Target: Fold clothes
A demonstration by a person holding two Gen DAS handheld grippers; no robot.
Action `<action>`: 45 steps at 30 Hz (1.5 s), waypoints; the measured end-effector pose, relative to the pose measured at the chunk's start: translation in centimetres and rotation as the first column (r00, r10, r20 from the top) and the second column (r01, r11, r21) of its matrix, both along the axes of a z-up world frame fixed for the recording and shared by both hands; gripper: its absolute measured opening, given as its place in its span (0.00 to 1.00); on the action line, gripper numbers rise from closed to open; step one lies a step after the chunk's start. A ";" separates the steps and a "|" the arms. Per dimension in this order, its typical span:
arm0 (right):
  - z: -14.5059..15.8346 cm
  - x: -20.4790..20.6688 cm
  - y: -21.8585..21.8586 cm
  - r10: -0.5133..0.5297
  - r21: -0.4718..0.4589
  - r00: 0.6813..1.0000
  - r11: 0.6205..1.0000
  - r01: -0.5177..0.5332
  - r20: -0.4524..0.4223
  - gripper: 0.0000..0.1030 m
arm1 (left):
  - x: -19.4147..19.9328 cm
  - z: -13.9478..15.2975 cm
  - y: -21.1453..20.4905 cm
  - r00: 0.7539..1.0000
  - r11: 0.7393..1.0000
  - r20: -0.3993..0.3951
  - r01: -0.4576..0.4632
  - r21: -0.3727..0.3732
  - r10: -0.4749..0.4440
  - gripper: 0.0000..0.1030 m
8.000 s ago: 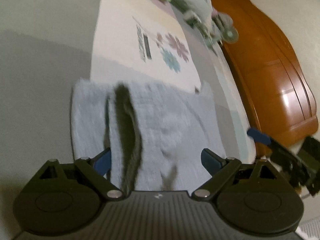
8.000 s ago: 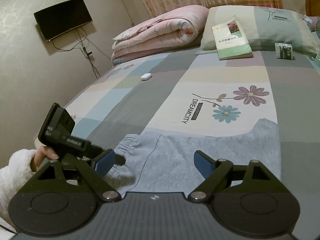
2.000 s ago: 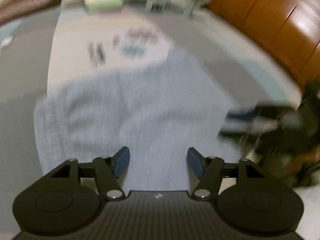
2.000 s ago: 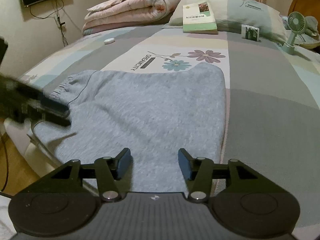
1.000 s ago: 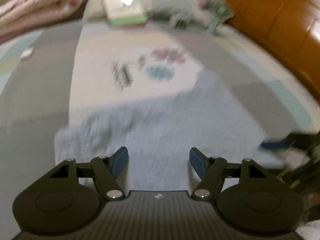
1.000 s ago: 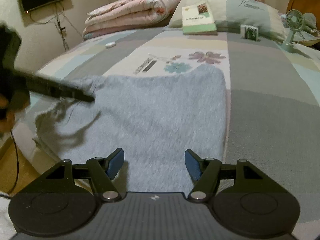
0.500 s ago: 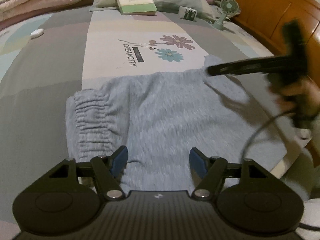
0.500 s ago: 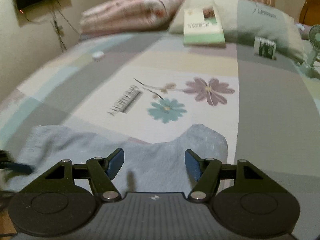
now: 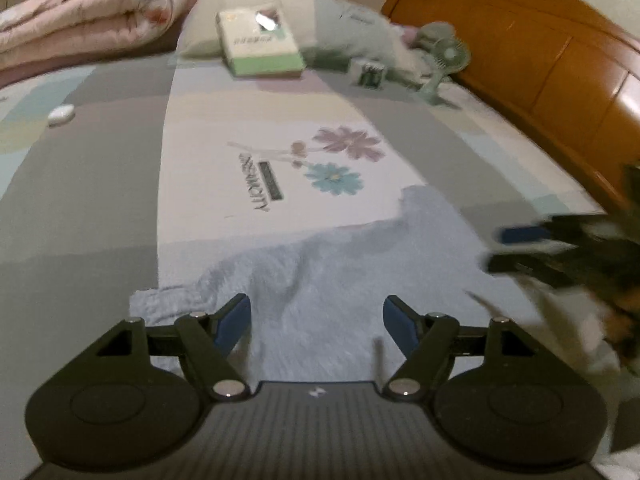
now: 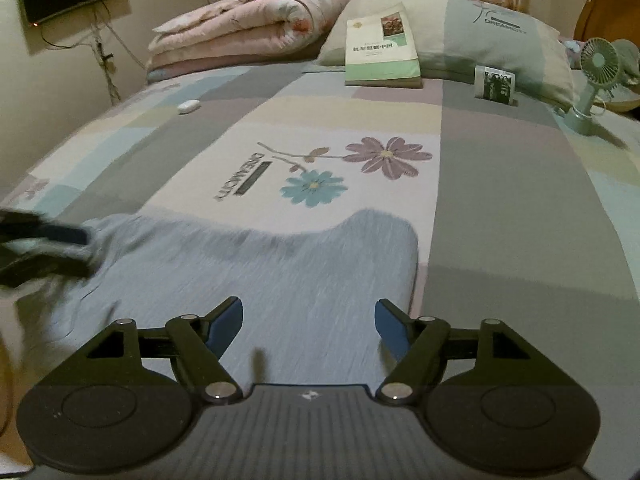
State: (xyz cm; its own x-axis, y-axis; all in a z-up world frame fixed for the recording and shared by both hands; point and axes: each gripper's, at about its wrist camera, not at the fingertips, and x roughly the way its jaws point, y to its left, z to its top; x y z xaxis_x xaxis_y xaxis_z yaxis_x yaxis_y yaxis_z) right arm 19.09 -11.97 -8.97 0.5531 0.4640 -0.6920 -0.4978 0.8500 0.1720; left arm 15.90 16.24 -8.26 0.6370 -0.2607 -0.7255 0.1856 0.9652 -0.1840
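Note:
A light blue-grey garment (image 9: 340,272) lies spread flat on the bed near its front edge; it also shows in the right wrist view (image 10: 256,276). My left gripper (image 9: 317,318) is open and empty, above the garment's left part near the gathered waistband. My right gripper (image 10: 308,322) is open and empty, above the garment's right part. The right gripper shows blurred at the right in the left wrist view (image 9: 560,248). The left gripper shows blurred at the left in the right wrist view (image 10: 44,248).
The bed has a patchwork sheet with flower print (image 10: 360,160). At the back lie a folded pink quilt (image 10: 248,28), a pillow (image 10: 480,36) with a book (image 10: 380,48), a small box (image 10: 495,87), a green fan (image 10: 592,80) and a white remote (image 10: 188,106). A wooden headboard (image 9: 540,68) stands right.
Both grippers stay open. The left gripper's view has swung forward and lower over the garment. The right gripper has drawn back, so more of the garment shows before it.

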 end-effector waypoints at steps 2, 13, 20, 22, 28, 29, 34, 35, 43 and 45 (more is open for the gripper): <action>-0.2 -1.2 -0.3 0.010 0.025 1.000 1.000 -0.009 -0.019 0.77 | 0.6 -0.9 0.4 1.000 1.000 -0.018 -0.016 -0.015 0.016 0.71; -1.4 -3.2 -2.8 -0.003 0.148 0.986 0.989 0.028 -0.168 0.90 | -3.1 2.6 4.8 0.997 0.996 -0.029 -0.073 -0.045 0.072 0.74; -1.2 -2.5 -6.2 -0.053 0.292 0.969 0.948 0.125 -0.242 1.00 | -3.3 0.6 11.2 0.962 0.963 -0.234 -0.190 -0.193 0.143 0.75; -1.7 -2.1 -6.9 -0.056 0.322 0.957 0.935 0.150 -0.283 1.00 | -3.2 -0.5 12.2 0.947 0.946 -0.298 -0.201 -0.255 0.121 0.74; -4.4 -0.9 -8.3 -0.032 0.398 0.909 0.892 0.213 -0.415 1.00 | -2.3 -3.4 13.4 0.907 0.903 -0.415 -0.236 -0.360 0.071 0.74; -4.9 -0.6 -8.4 -0.023 0.411 0.901 0.884 0.220 -0.433 1.00 | -2.0 -3.9 13.4 0.902 0.892 -0.429 -0.234 -0.387 0.050 0.74; -6.3 0.4 -8.5 0.029 0.488 0.881 0.841 0.234 -0.473 1.00 | -0.3 -5.2 13.2 0.903 0.852 -0.430 -0.217 -0.476 -0.010 0.79; -6.5 0.7 -8.6 0.039 0.504 0.877 0.830 0.238 -0.480 1.00 | 0.2 -5.3 13.0 0.904 0.851 -0.427 -0.210 -0.482 -0.019 0.79; -6.9 4.2 -7.4 0.083 0.555 0.867 0.797 0.238 -0.492 1.00 | 3.3 -5.6 11.9 0.910 0.847 -0.410 -0.169 -0.505 -0.063 0.83; -6.9 4.6 -7.1 0.085 0.559 0.866 0.794 0.240 -0.492 1.00 | 3.1 -5.6 11.8 0.911 0.843 -0.407 -0.167 -0.511 -0.067 0.83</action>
